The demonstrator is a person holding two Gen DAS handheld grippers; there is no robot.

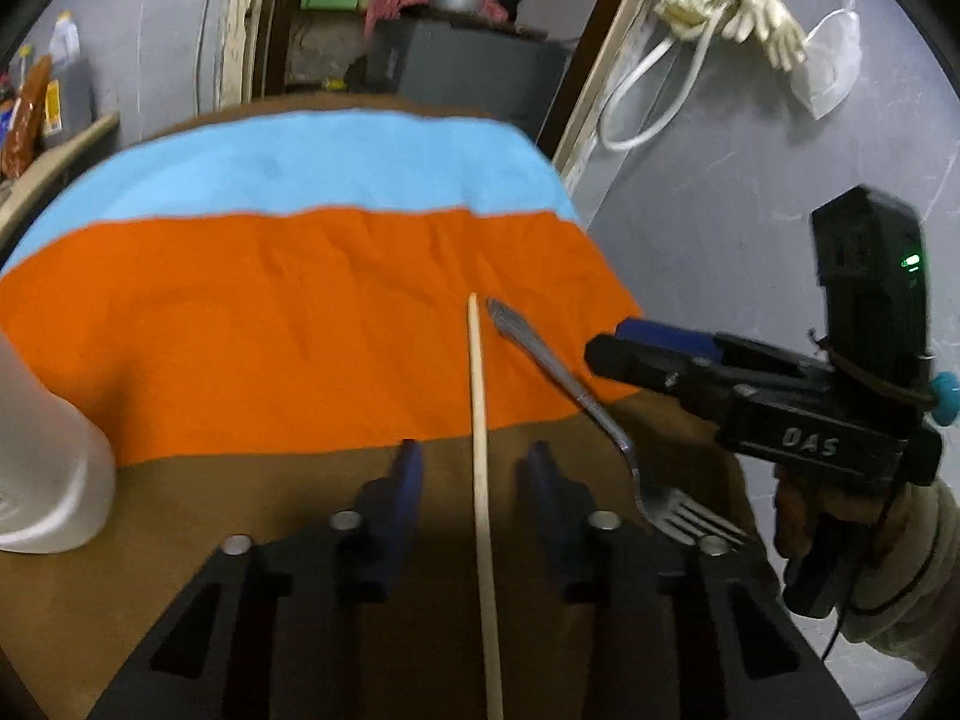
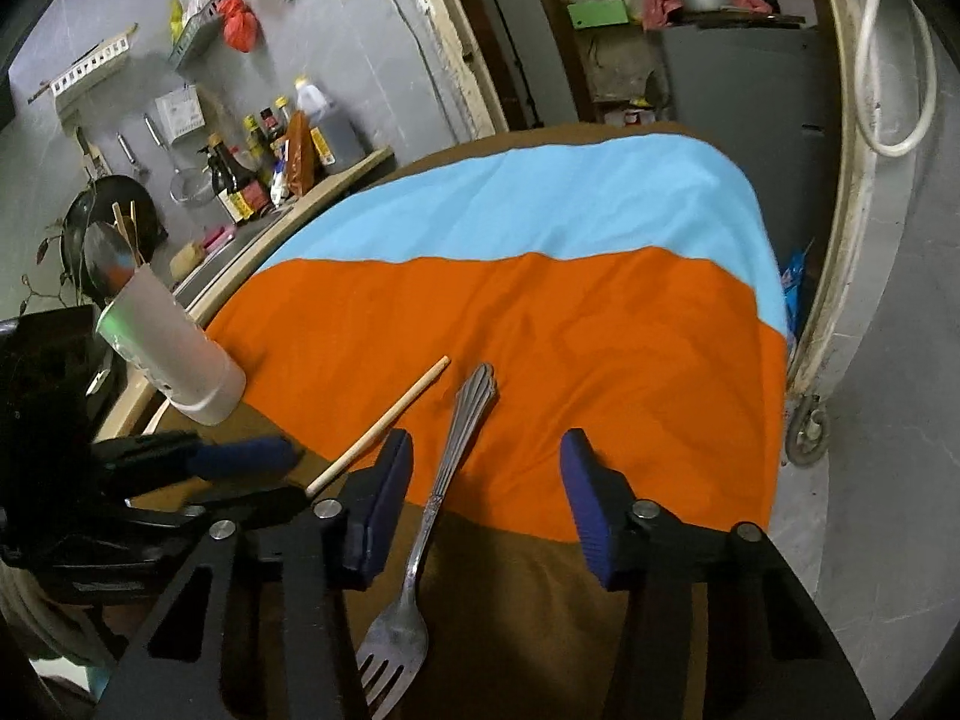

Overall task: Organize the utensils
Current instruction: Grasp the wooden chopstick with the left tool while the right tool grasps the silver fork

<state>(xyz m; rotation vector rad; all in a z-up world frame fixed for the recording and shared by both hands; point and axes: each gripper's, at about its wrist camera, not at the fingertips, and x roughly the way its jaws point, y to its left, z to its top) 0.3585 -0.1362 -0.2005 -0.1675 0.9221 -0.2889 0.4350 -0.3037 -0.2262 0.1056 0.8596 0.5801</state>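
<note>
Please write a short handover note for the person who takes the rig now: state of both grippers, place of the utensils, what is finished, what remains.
Left gripper: open, straddling the wooden chopstick, pads not touching it.
Right gripper: open, straddling the fork, pads not on it.
Both utensils lie flat side by side on the table, across the edge of the orange cloth.
White holder: stands at the left; it already contains a spoon and some sticks.
Done: neither utensil is gripped or lifted.
Left: probably close on each, lift, put into the holder.

Wooden chopstick (image 1: 480, 420) lies flat beside steel fork (image 2: 432, 516); tines nearest.
</note>
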